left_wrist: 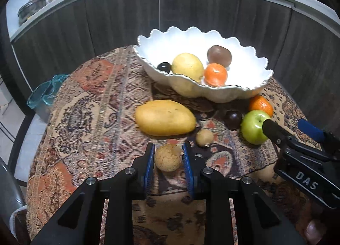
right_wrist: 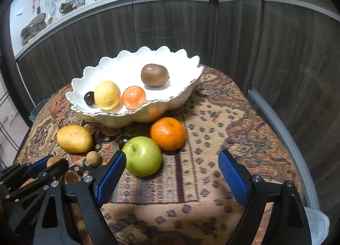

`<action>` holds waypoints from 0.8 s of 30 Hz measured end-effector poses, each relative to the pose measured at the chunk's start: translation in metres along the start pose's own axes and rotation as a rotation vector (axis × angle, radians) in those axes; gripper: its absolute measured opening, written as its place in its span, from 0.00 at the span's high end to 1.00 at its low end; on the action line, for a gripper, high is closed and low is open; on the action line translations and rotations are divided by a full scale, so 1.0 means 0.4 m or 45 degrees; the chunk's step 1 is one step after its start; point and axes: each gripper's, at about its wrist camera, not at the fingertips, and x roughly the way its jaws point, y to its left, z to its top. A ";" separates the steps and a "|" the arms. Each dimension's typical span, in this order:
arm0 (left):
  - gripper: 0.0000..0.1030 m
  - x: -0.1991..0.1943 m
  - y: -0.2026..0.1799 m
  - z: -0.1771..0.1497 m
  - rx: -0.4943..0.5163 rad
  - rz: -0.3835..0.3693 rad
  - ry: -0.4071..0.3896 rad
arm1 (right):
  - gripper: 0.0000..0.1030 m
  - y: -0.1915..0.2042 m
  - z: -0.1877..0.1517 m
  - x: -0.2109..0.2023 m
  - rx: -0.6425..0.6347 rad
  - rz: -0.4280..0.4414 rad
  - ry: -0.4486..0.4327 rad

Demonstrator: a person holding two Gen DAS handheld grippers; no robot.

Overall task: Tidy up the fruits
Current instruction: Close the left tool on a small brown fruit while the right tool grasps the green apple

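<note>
Fruits — some already in the white bowl (right_wrist: pixel 182 96), rest loose on the patterned cloth (right_wrist: pixel 223 117). Left gripper (left_wrist: pixel 167 155) pads bracket a small tan fruit (left_wrist: pixel 167 158), jaws narrow, touching or nearly; firm grip — can't tell. Right gripper (right_wrist: pixel 172 166) wide open, empty, left pad beside the green apple (right_wrist: pixel 142 160). Open cloth to the right; bowl rim is scalloped, needs clearing.

left wrist: low, close, facing bowl (left_wrist: pixel 204 88) | right wrist: slightly farther, perhaps higher | shared: bowl
</note>
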 end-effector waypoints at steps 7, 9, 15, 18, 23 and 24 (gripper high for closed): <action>0.74 0.003 0.030 0.003 -0.028 0.011 -0.009 | 0.21 0.035 0.000 0.051 0.009 0.045 0.064; 0.74 0.005 0.036 0.002 -0.033 0.011 -0.008 | 0.25 0.049 -0.002 0.065 -0.003 0.052 0.081; 0.74 0.006 0.046 0.002 -0.043 0.014 -0.010 | 0.44 0.071 -0.010 0.101 0.005 0.096 0.137; 0.74 0.005 0.047 0.001 -0.043 0.013 -0.011 | 0.51 0.078 -0.013 0.108 -0.003 0.101 0.140; 0.74 -0.003 0.037 0.003 -0.034 0.002 -0.018 | 0.51 0.075 -0.017 0.096 -0.001 0.133 0.131; 0.74 -0.004 0.035 0.005 -0.034 0.001 -0.020 | 0.51 0.076 -0.016 0.091 -0.002 0.137 0.128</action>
